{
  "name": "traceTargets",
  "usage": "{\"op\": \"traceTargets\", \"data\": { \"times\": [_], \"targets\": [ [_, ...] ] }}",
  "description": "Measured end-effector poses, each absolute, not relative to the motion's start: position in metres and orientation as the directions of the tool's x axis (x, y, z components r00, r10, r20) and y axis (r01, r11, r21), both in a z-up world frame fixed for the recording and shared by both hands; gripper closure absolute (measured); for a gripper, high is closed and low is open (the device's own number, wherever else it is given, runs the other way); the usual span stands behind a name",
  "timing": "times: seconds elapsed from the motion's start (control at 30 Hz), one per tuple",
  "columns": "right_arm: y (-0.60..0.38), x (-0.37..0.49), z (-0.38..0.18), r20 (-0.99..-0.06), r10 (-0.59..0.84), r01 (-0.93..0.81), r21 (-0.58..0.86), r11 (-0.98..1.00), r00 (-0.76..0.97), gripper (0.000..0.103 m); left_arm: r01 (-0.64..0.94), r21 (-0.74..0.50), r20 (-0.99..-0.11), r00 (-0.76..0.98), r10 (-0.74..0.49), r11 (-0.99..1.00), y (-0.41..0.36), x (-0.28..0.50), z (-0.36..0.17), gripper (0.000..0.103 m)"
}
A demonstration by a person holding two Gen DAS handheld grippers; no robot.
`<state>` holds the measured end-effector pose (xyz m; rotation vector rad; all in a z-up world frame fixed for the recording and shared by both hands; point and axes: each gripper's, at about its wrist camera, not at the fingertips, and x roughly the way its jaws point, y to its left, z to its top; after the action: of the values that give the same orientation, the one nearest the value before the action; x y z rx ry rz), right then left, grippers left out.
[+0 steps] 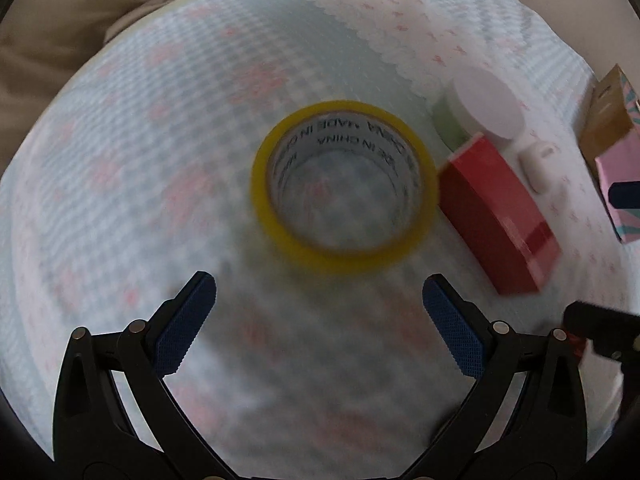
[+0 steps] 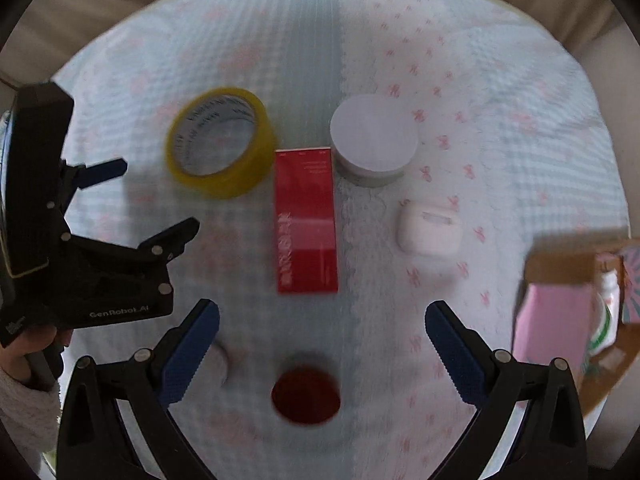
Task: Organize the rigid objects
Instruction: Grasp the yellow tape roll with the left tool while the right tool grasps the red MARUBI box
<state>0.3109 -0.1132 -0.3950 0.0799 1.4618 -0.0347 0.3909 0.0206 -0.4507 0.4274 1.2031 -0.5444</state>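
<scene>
Nearest the right gripper [image 2: 322,350], whose jaws stood spread and empty, a dark red disc [image 2: 306,394] lay on the cloth [image 2: 500,128] just below and between its fingers. Ahead of it the red box [image 2: 306,222] lay flat, its long axis running straight away from that gripper, so the spread jaws already straddled its narrow width. To the box's right sat the white case [image 2: 429,230], and at the cloth's right edge an open carton [image 2: 568,308] with a bottle [image 2: 606,312] inside, probably where things were to go.

The left gripper [image 1: 320,328], also spread and holding nothing, pointed at the tape roll [image 1: 344,192], which lay flat dead ahead and centred between its fingers, apart from them. The roll looked wider than the box, though the jaws seemed to clear it. The left gripper was clearly the nearer one to the roll. Beyond, the white jar [image 2: 374,140] stood just past the box's far end, beside the roll.
</scene>
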Motion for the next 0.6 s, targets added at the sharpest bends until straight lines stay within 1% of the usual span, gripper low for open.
{"op": "traceTargets", "data": {
  "times": [0.07,0.17,0.3,0.33,0.4,0.43,0.47,0.5,0.57,0.6],
  "targets": [
    [-0.115,0.322,-0.410,-0.996,0.021,0.063,0.027,0.998,0.088,0.001,0.616,0.019,-0.948,0.262,-0.182,0.788,0.013,0.400,-0.460,0.000],
    [-0.116,0.335,-0.429,-0.998,0.039,0.048,0.041,0.998,0.055,0.012,0.648,-0.001,-0.942,0.254,-0.217,0.762,0.002,0.407,-0.468,0.000],
    [-0.115,0.346,-0.445,-0.999,0.042,0.033,0.043,0.999,0.028,0.024,0.690,0.045,-0.935,0.283,-0.212,0.723,-0.014,0.413,-0.474,0.000],
    [-0.115,0.348,-0.447,-0.999,0.047,0.034,0.048,0.998,0.028,0.029,0.697,0.047,-0.935,0.283,-0.214,0.716,-0.017,0.414,-0.475,0.000],
    [-0.116,0.351,-0.451,-0.998,0.056,0.041,0.057,0.998,0.021,0.032,0.709,0.041,-0.933,0.280,-0.227,0.704,-0.022,0.418,-0.475,0.000],
    [-0.117,0.352,-0.452,-0.998,0.062,0.045,0.062,0.997,0.022,0.036,0.714,0.038,-0.931,0.280,-0.236,0.699,-0.024,0.420,-0.475,0.001],
    [-0.117,0.353,-0.454,-0.997,0.069,0.047,0.070,0.996,0.021,0.044,0.718,0.034,-0.929,0.279,-0.243,0.695,-0.025,0.421,-0.474,0.003],
    [-0.116,0.353,-0.454,-0.997,0.077,0.047,0.078,0.996,0.020,0.047,0.729,0.018,-0.928,0.268,-0.261,0.684,-0.026,0.422,-0.473,0.005],
    [-0.113,0.354,-0.455,-0.995,0.099,0.044,0.100,0.994,0.020,0.060,0.732,0.020,-0.927,0.269,-0.262,0.681,-0.027,0.423,-0.473,0.006],
    [-0.110,0.354,-0.454,-0.993,0.117,0.038,0.118,0.992,0.022,0.063,0.732,0.016,-0.925,0.269,-0.267,0.681,-0.028,0.423,-0.472,0.006]
  ]
}}
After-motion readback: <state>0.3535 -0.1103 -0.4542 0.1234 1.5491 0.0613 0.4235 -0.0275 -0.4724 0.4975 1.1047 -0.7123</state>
